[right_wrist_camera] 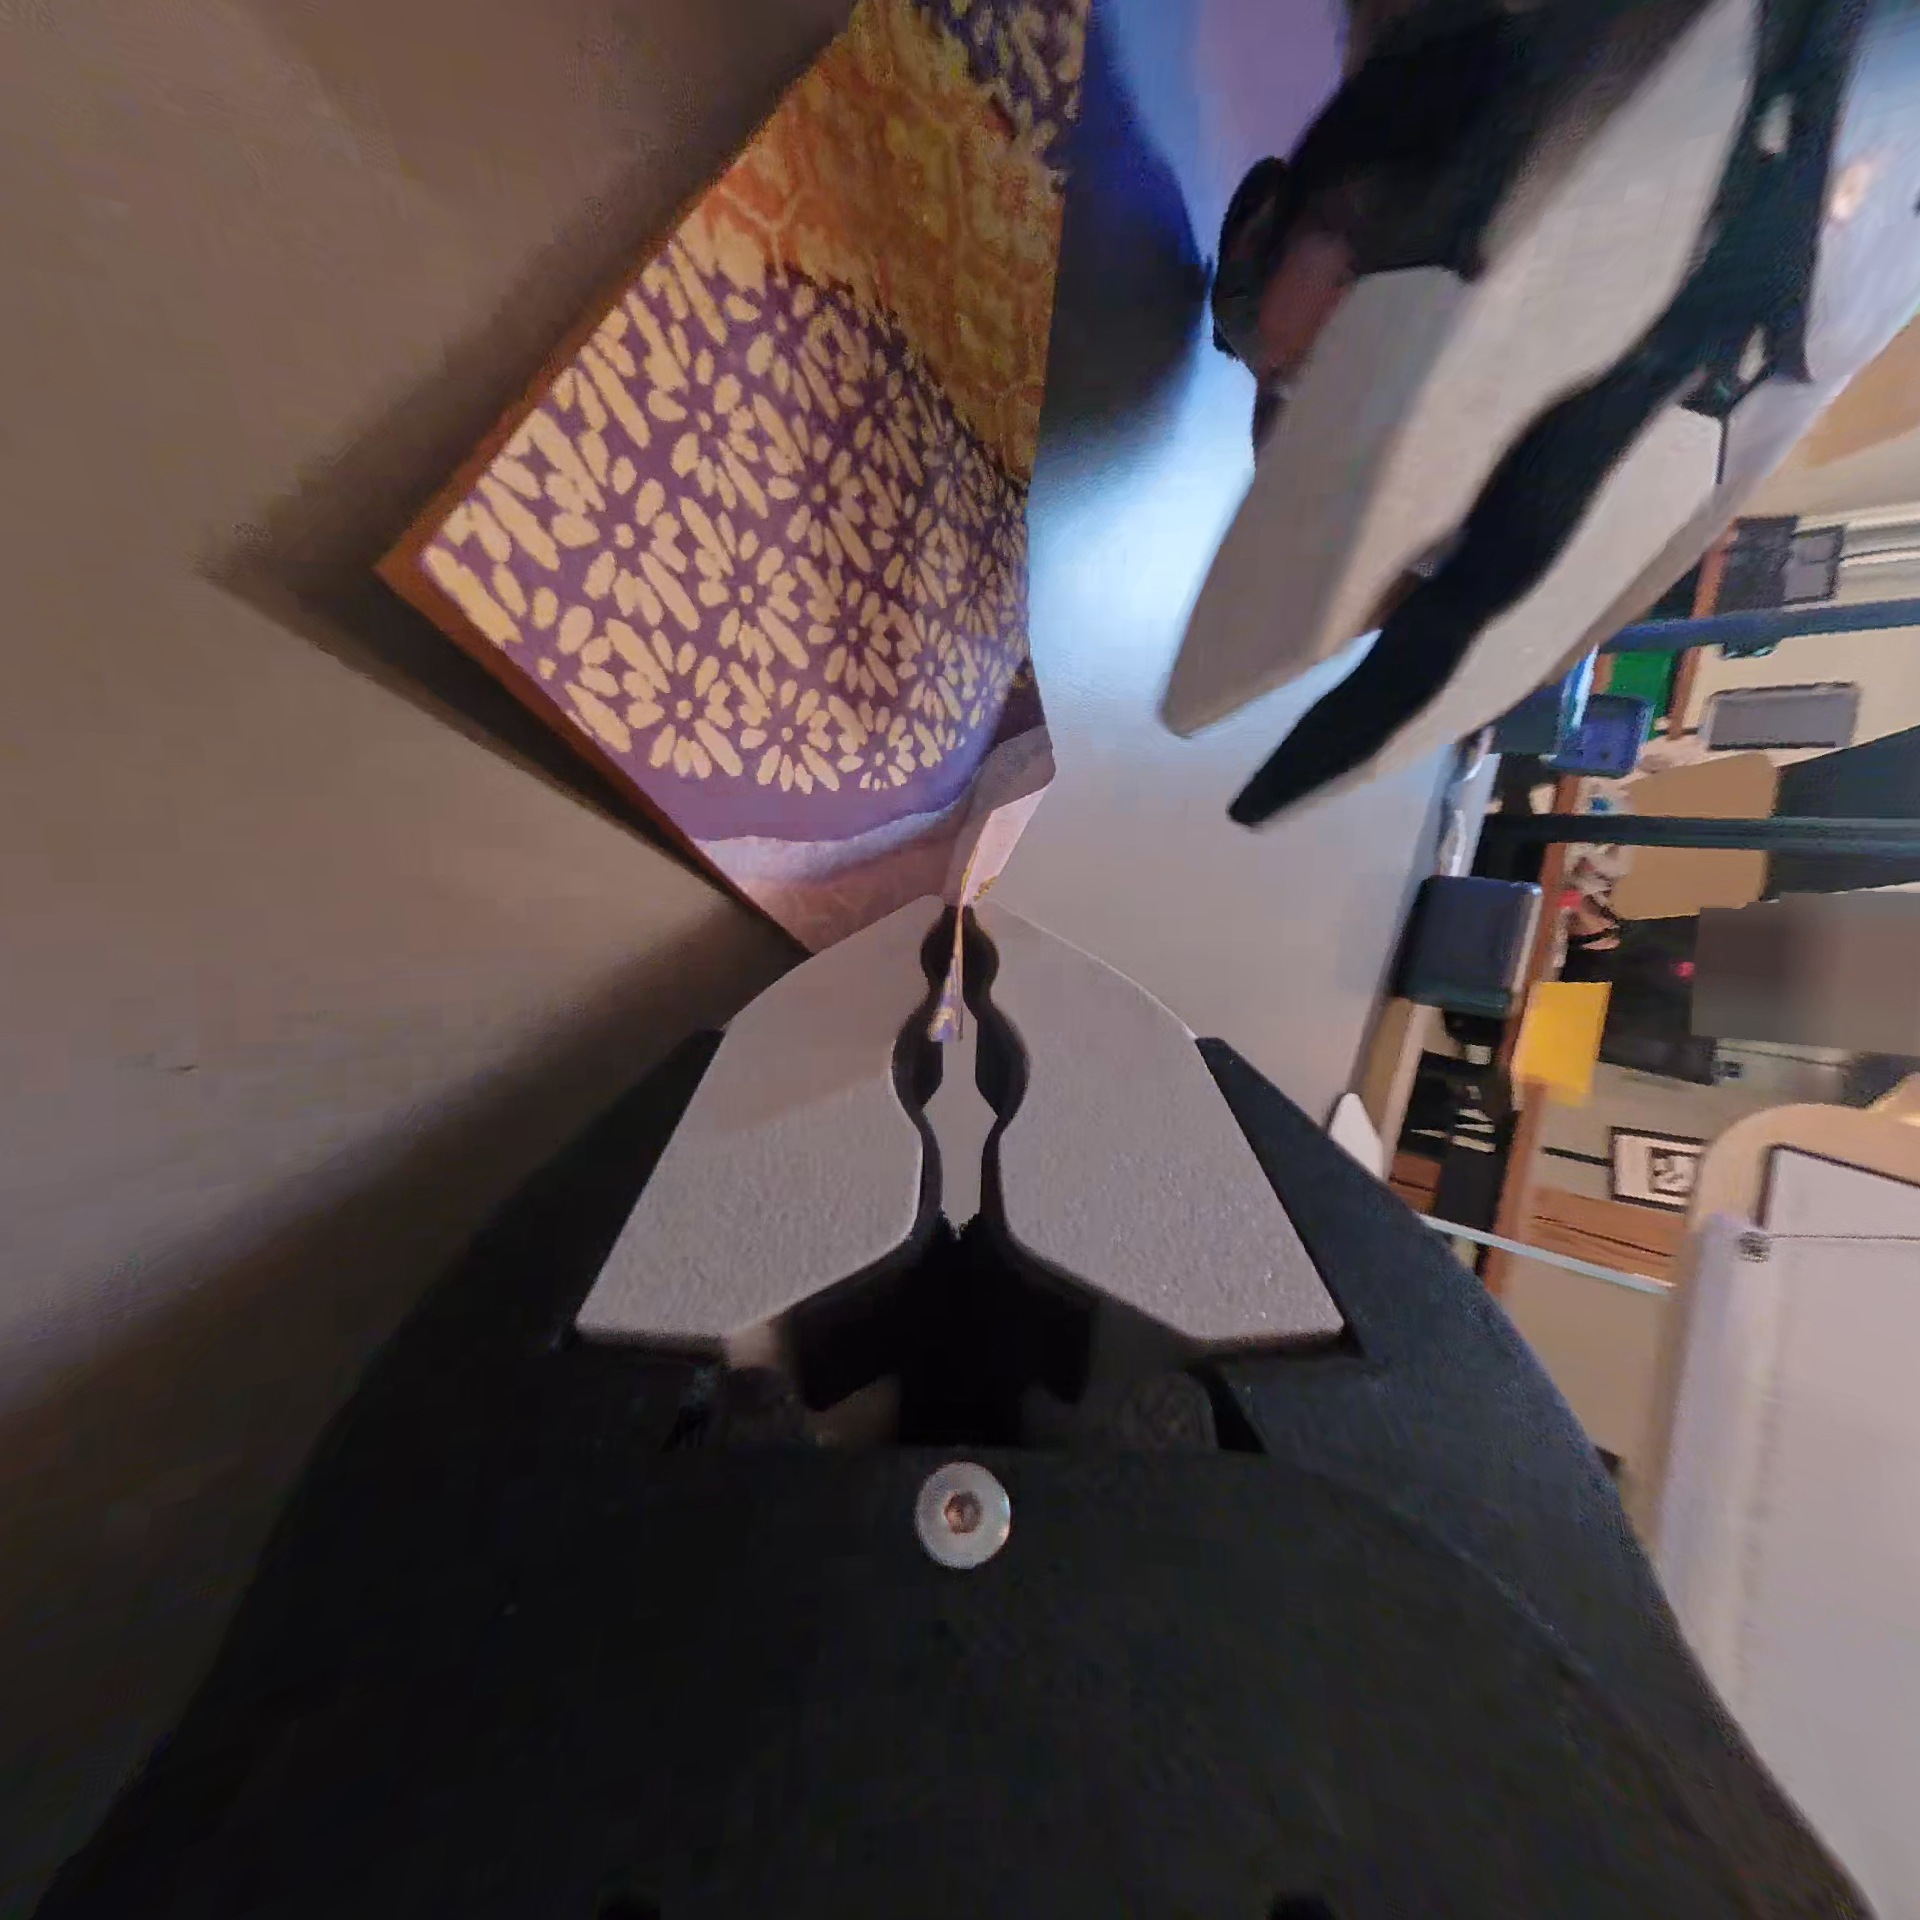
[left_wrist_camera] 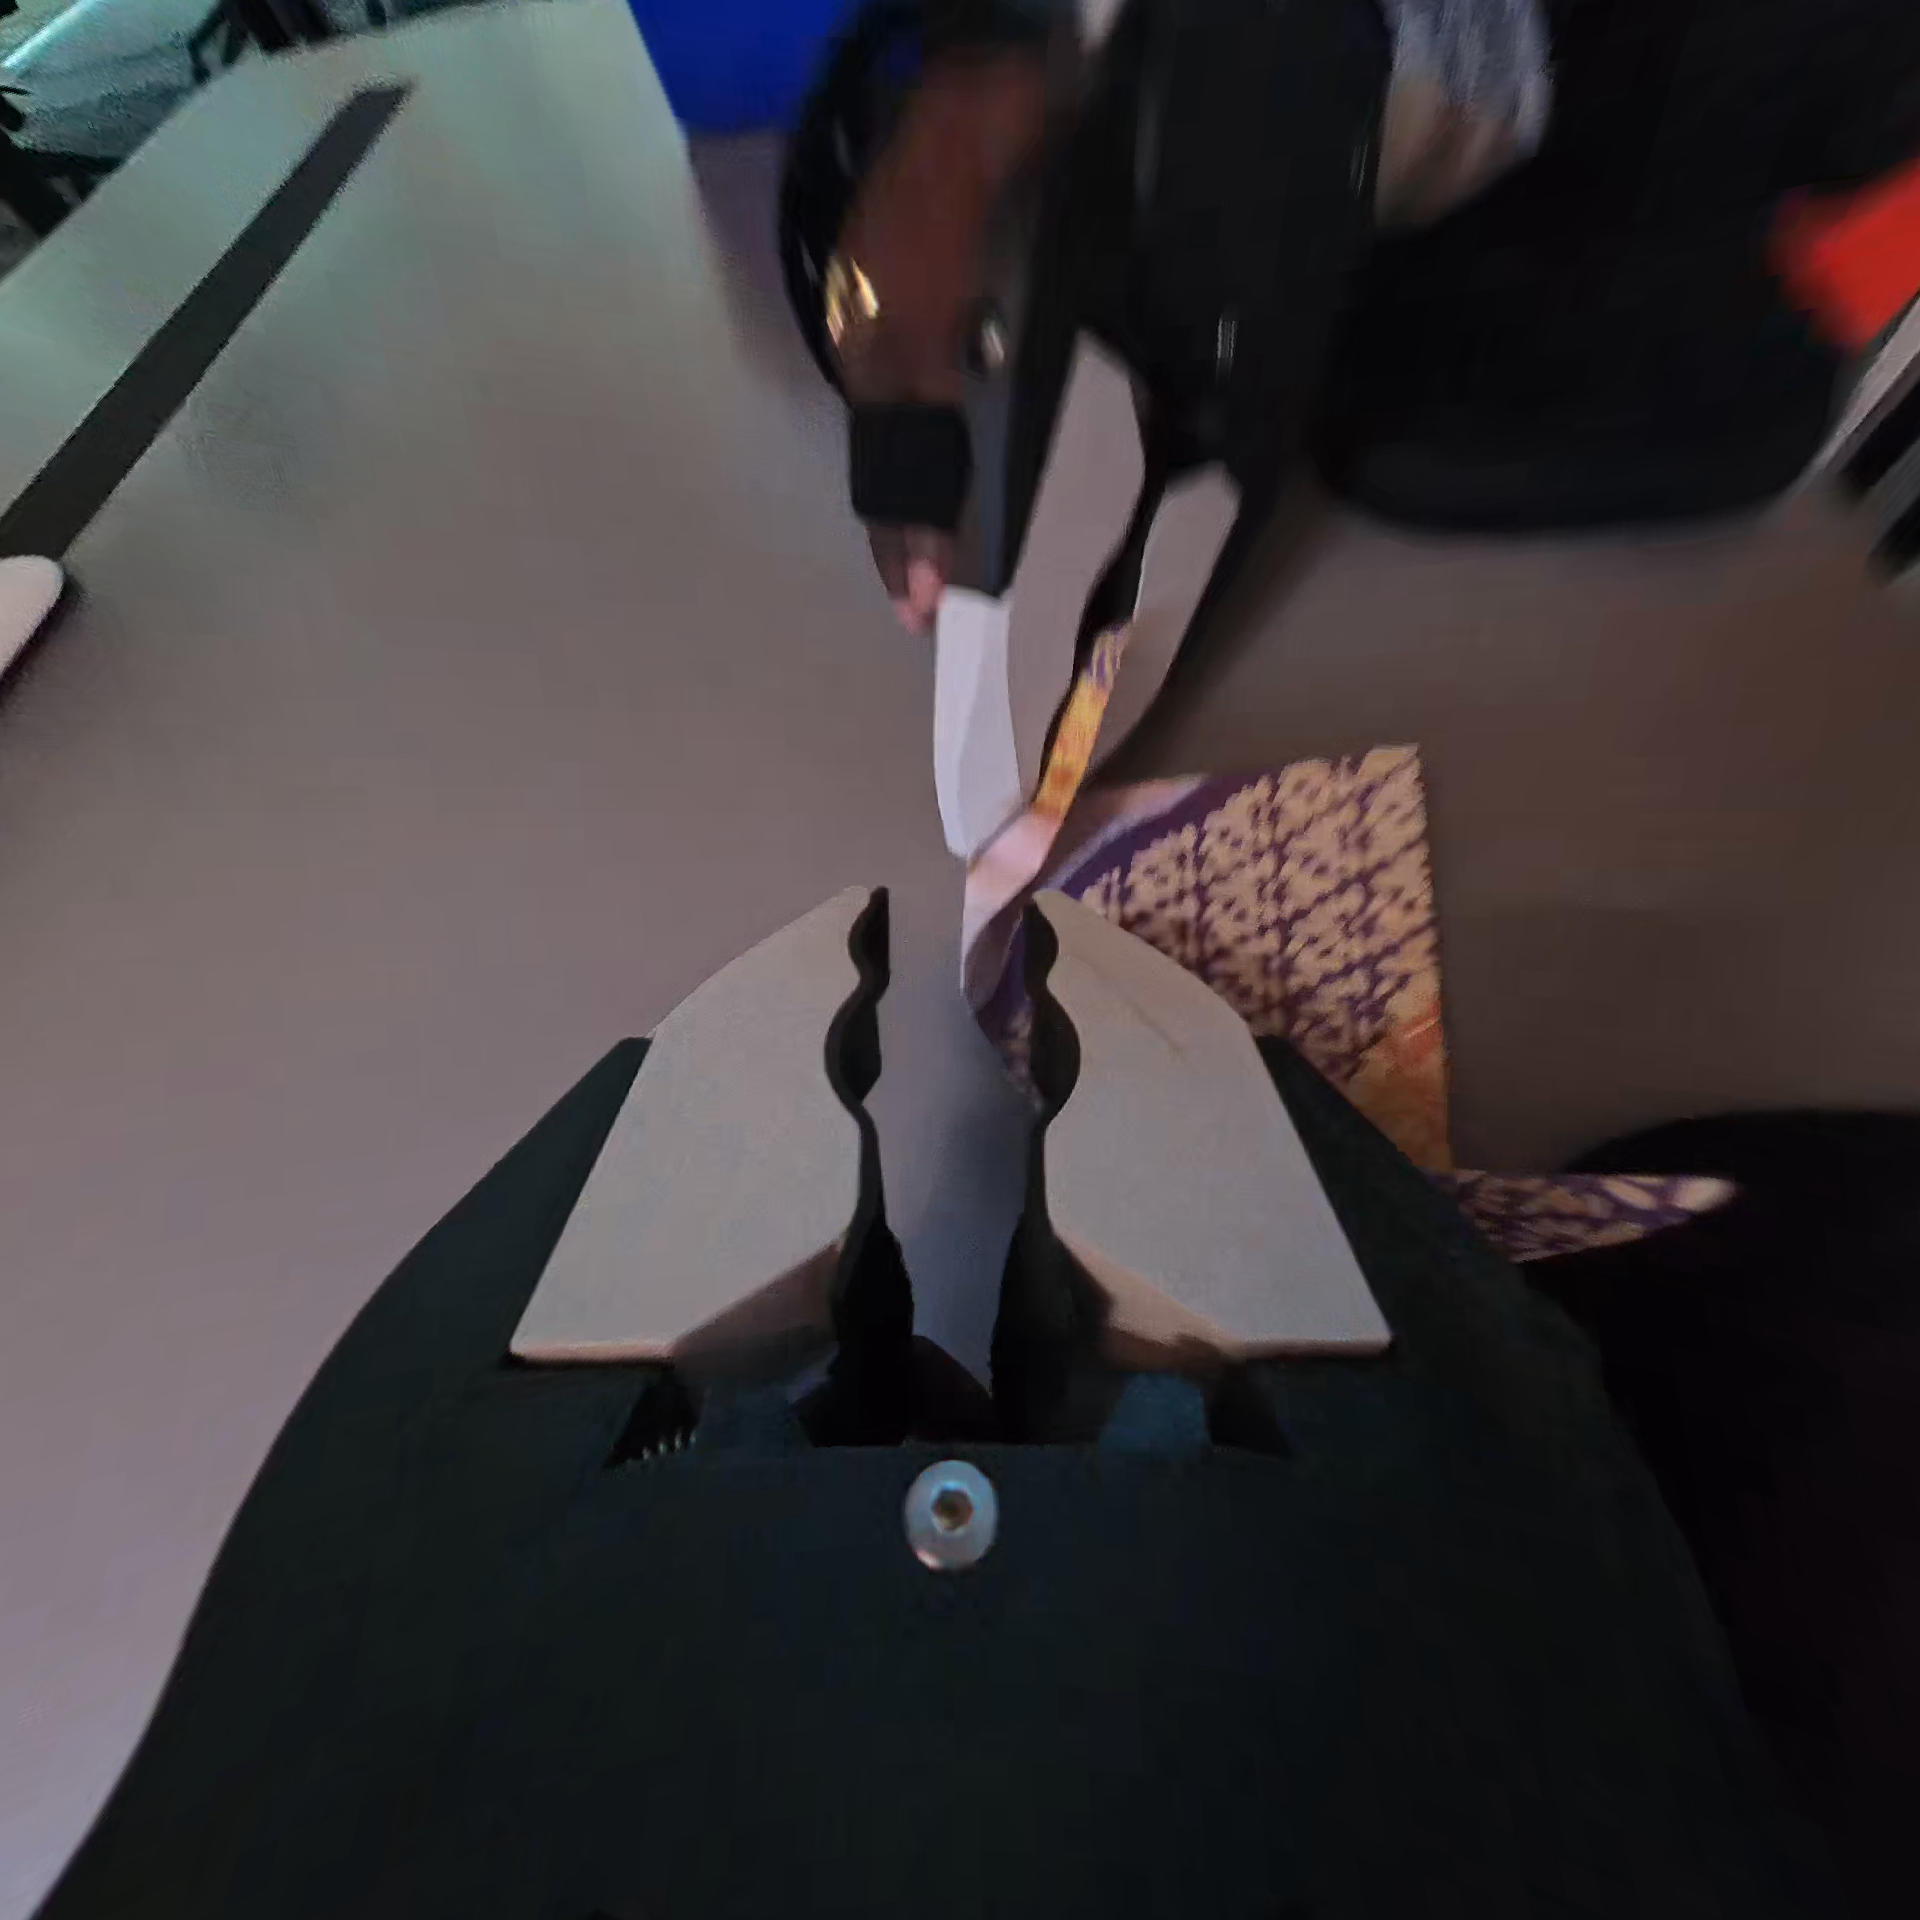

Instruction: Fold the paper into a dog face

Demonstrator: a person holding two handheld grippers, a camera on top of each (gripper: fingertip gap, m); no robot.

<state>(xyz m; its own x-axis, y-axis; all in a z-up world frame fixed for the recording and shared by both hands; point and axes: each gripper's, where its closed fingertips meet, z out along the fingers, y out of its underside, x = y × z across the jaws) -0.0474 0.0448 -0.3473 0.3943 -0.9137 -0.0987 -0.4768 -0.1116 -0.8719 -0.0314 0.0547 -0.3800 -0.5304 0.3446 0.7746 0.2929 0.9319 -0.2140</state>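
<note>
The paper (left_wrist_camera: 1288, 914) is a square sheet with a purple and yellow pattern and a white back, lying partly on the grey table (left_wrist_camera: 468, 675). My right gripper (right_wrist_camera: 961, 925) is shut on one corner of the paper (right_wrist_camera: 769, 582) and lifts it, so the sheet curls up with its white back (left_wrist_camera: 977, 717) showing. In the left wrist view the right gripper (left_wrist_camera: 997, 592) is straight ahead. My left gripper (left_wrist_camera: 961, 914) is open; the raised sheet runs between its fingers without being pinched. In the right wrist view the left gripper (right_wrist_camera: 1351, 665) hangs open at the upper right.
A black strip (left_wrist_camera: 208, 301) runs along the table at the left. A person's hand (left_wrist_camera: 914, 312) holds the right gripper. A dark rounded object (left_wrist_camera: 1558, 343) stands beyond the paper. Shelves and furniture (right_wrist_camera: 1662, 935) fill the room past the table edge.
</note>
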